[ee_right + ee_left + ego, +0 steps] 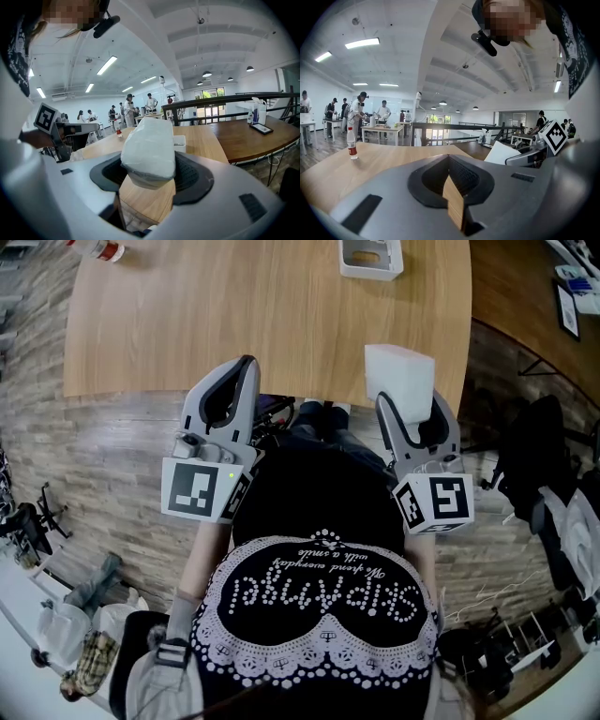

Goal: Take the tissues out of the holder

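Note:
My right gripper is shut on a white pack of tissues, which it holds upright in front of the person's body at the table's near edge. In the right gripper view the tissue pack fills the space between the jaws of that gripper, and both pads press its sides. The white holder stands far off on the wooden table; this holder shows just behind the pack. My left gripper is raised beside the right one, shut and empty, with the tips of its jaws meeting.
A plastic bottle with a red label stands at the table's far left; the same bottle shows in the left gripper view. A darker table with small items lies to the right. Chairs and bags sit on the floor around the person.

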`<state>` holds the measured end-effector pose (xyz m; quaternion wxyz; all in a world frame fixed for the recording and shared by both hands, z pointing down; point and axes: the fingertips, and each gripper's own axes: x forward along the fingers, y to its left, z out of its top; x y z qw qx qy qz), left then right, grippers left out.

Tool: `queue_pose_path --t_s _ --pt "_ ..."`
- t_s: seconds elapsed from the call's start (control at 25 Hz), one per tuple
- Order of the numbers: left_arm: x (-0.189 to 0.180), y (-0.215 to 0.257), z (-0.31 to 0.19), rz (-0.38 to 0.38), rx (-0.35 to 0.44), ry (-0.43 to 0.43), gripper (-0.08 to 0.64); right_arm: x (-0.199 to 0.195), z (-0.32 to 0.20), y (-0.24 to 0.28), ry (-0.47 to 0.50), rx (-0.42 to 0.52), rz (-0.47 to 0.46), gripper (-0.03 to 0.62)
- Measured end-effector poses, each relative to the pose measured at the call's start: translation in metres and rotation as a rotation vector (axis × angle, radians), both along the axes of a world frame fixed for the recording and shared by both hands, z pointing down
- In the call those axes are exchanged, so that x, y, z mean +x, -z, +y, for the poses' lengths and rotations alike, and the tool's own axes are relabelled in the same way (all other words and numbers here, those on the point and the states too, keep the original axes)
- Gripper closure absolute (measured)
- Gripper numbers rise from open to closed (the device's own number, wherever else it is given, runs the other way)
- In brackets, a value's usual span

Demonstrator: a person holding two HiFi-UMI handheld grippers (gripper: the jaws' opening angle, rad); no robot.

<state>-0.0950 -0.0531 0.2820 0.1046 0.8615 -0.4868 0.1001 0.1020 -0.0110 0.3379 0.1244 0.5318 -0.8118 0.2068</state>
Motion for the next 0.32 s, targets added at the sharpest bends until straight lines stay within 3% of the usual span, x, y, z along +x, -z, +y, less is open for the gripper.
queue_pose_path --t_s 0.32 --pt "-0.0037 0.0003 -0.0012 0.0 -0.004 0.008 0.554 -0.0024 -0.0027 0.0004 0.003 -0.004 0.001 0.308"
